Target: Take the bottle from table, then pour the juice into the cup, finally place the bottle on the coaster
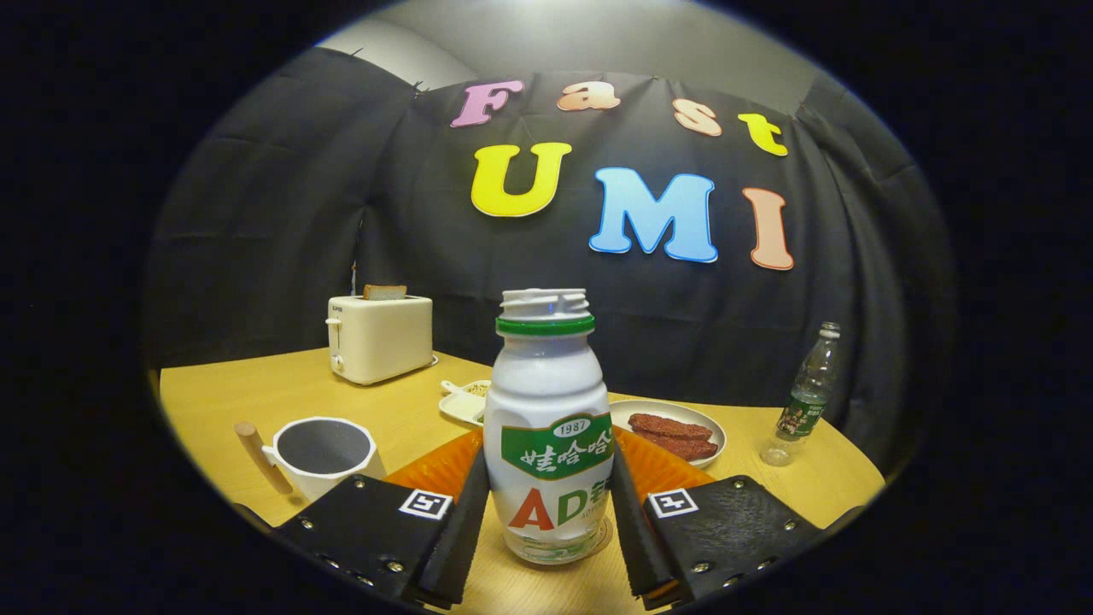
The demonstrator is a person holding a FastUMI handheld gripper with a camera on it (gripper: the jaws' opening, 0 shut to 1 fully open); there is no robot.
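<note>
Between the two fingers of the gripper (546, 521) stands the bottle (546, 427), upright on a wooden table (256, 401). It is white and squat with a green collar at the neck, an open ribbed mouth without a cap, and a green band across its label. Each finger lies close against a side of the bottle's lower half; the pads seem to touch it on both sides, but a firm grip cannot be told for sure. Under the bottle's base a thin round disc shows, which may be the coaster (603, 538); little of it can be seen. Just behind the bottle, on either side of it, lies an orange ribbed mat or tray (435, 465). Ahead of the left finger and a little to its left sits the cup (323, 453), white with angled sides, a grey inside and a wooden handle pointing out to the left; whether there is liquid in it cannot be told. Beyond the cup, near the back of the table, is a cream toaster (380, 337) with a slice of bread (384, 292) standing up out of its slot. Behind the bottle to the left is a small white dish (461, 403) with a spoon in it. Behind it to the right is a round plate (675, 427) bearing dark red-brown strips of food. Farther right, well apart from the rest, stands a clear plastic bottle (807, 393) with a green label. Black cloth forms the wall behind the table.
</note>
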